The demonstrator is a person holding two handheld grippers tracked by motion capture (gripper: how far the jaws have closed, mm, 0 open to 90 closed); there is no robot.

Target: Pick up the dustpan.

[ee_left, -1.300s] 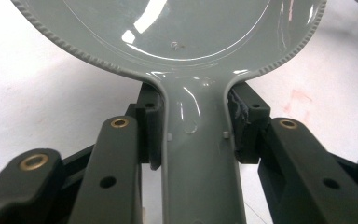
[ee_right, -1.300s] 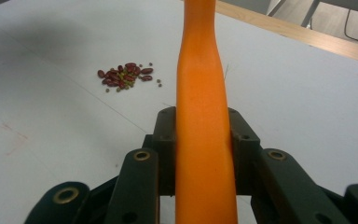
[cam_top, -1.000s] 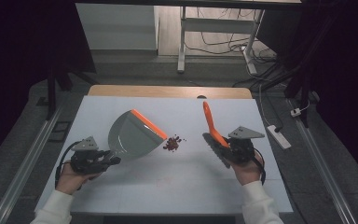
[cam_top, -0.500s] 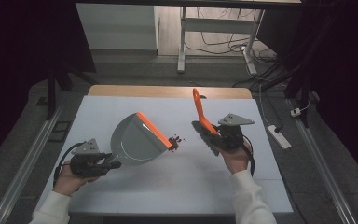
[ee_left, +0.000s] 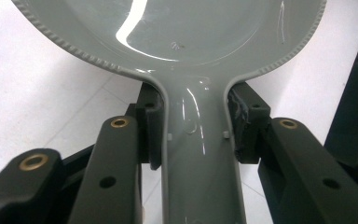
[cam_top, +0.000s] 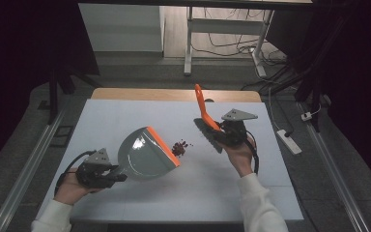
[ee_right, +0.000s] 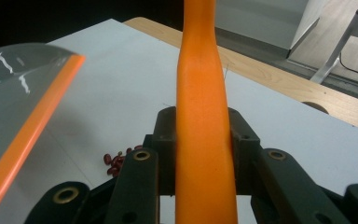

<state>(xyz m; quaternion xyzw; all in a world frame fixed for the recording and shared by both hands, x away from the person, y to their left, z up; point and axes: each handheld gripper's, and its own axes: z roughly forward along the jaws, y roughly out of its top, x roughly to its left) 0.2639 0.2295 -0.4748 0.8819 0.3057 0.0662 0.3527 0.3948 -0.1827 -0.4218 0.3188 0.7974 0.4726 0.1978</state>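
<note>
My left gripper [cam_top: 116, 173] [ee_left: 195, 135] is shut on the handle of a grey dustpan [cam_top: 142, 155] [ee_left: 191, 32] with an orange lip [cam_top: 163, 145]. The pan sits at the table's front left, its lip facing a small pile of red beans [cam_top: 179, 147] [ee_right: 116, 161] just to its right. My right gripper [cam_top: 223, 133] [ee_right: 200, 135] is shut on a brush with an orange handle [cam_top: 202, 107] [ee_right: 200, 93] that points up and away. Its dark head [cam_top: 211, 137] hangs right of the beans. The dustpan's lip [ee_right: 32, 121] shows at the left of the right gripper view.
The white table top [cam_top: 125, 116] has a wooden far edge [cam_top: 174, 94]. Metal rails [cam_top: 24, 174] run along the floor on both sides. A power strip [cam_top: 288, 141] lies on the floor at the right, and a desk frame [cam_top: 189, 38] stands beyond the table.
My right hand has carried the brush left and a little away, closer to the beans. The dustpan has come down and nearer to the front edge, its lip now beside the beans.
</note>
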